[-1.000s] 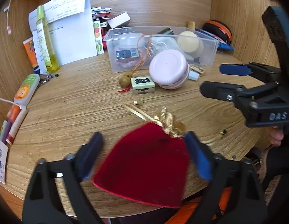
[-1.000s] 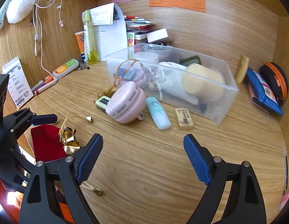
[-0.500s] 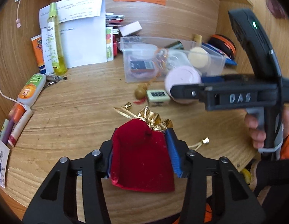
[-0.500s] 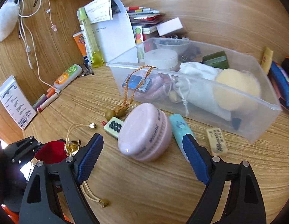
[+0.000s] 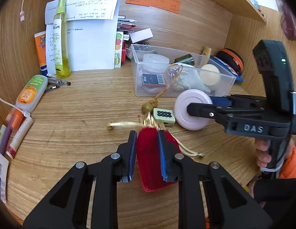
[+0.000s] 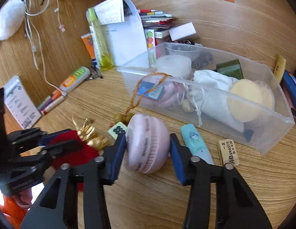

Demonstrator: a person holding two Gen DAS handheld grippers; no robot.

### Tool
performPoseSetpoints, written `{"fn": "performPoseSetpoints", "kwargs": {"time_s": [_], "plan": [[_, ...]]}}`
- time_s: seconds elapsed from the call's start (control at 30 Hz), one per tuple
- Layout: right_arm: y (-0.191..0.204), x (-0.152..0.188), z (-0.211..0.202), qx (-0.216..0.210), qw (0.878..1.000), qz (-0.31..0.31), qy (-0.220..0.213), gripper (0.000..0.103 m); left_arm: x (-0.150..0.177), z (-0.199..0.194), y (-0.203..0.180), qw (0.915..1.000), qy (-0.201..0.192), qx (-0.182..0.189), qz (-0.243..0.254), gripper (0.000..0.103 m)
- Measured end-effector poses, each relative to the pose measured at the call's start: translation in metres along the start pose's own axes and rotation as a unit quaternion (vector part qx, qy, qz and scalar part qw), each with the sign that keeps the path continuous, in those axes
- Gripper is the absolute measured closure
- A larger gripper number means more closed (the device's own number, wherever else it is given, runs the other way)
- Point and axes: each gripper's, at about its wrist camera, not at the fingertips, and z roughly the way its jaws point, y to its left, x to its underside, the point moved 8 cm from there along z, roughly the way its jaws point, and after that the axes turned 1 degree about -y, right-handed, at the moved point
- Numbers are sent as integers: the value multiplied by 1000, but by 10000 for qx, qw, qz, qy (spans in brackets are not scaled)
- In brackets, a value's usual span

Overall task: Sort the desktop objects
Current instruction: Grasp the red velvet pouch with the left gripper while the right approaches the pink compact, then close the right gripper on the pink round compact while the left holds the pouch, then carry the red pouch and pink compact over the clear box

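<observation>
The jaws of the left gripper [image 5: 147, 139] are clenched on a red pouch [image 5: 150, 162] with a gold tie, pinching its velvet just above the worktop [image 5: 75, 126]. The right gripper's [image 6: 148, 143] jaws are closing around a pink round case [image 6: 147, 147]; its pads touch both flanks. The case stands on edge beside a mahjong tile [image 6: 117, 129] and a blue tube [image 6: 195, 143], just before the clear bin [image 6: 262, 141].

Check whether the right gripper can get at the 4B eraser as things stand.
Probably not yet: the right gripper is closing around the pink round case. The 4B eraser lies uncovered beside the clear plastic bin.
</observation>
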Motion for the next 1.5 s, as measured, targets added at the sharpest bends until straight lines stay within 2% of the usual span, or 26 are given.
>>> {"fn": "performPoseSetpoints", "kwargs": {"time_s": [0.1,0.23,0.27,0.33,0.37,0.4,0.63,0.7,0.73,0.8,0.83,0.9,1.0,1.13,1.5], "plan": [[4,2,-3,40,9999,-138,-40,64,5,5,-3,9999,115,56,-28,82],[9,5,-6,115,9994,-328,-79,64,15,14,-6,9995,313,-62,33,81],[11,6,-7,138,9991,-391,-88,64,16,15,-7,9994,326,-68,36,77],[14,7,-7,140,9988,-468,-61,64,15,14,-9,9994,354,-21,44,60],[16,8,-4,90,9988,-488,36,64,14,14,-11,9993,376,-2,38,42],[16,8,-2,102,9987,-505,27,63,13,14,-12,9994,353,-10,48,32],[18,7,1,176,9978,-633,-48,64,6,31,-20,9984,504,16,266,32],[18,8,-1,209,9977,-637,-53,64,4,37,-26,9978,541,5,389,35],[17,8,-2,204,9979,-620,-57,64,3,39,-29,9973,536,-50,502,44],[13,9,-5,218,9982,-544,-108,64,2,40,-33,9966,503,-62,652,70],[10,8,-7,215,9985,-491,-138,64,2,40,-35,9964,474,-8,705,72],[3,7,-14,200,9989,-371,-220,64,2,39,-34,9971,442,56,621,83],[-6,4,-27,193,9990,-249,-329,64,2,37,-28,9983,426,177,349,85],[-14,3,-42,262,9985,-209,-442,64,0,29,-25,9993,294,28,230,85],[-21,-3,-65,288,9973,-155,-653,64,-28,1,-38,9989,-220,-64,401,85]]}}
